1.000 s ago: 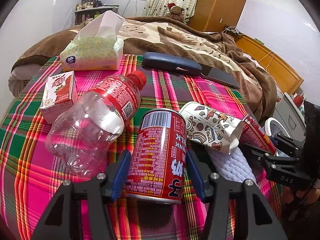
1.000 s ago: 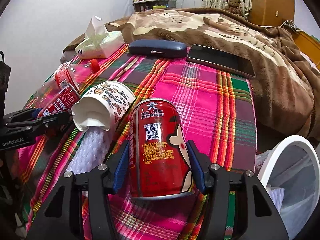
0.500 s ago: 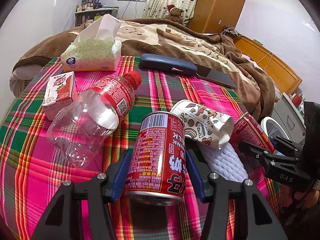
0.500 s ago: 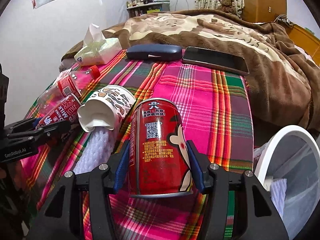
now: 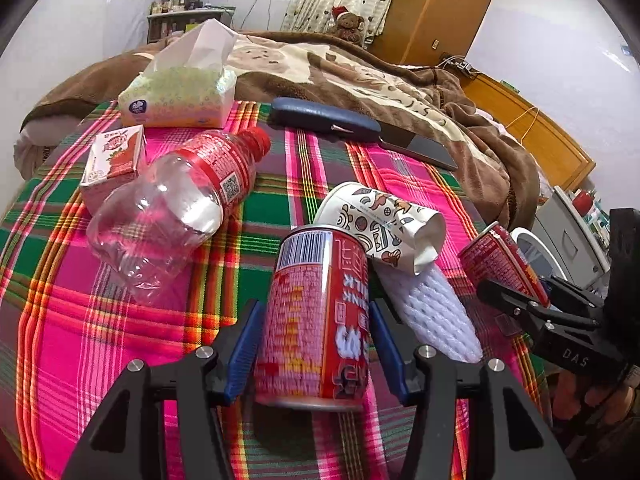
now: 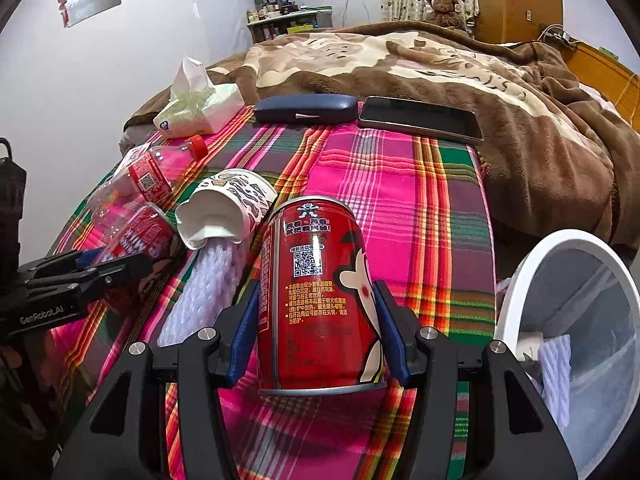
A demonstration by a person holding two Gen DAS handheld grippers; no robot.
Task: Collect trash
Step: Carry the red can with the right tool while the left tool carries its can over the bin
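Two red cans [image 5: 316, 320] [image 6: 320, 304], each between blue pads [image 5: 244, 352] on black grippers, above a pink, green and orange plaid cloth [image 5: 120, 340]; beyond them, a doodle-patterned white cup [image 5: 380, 224] and a red-capped clear bottle [image 5: 172, 208].

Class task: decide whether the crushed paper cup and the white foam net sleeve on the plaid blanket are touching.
Touching. In the right wrist view the white foam net sleeve runs straight into the crushed paper cup mouth, with no blanket between them.
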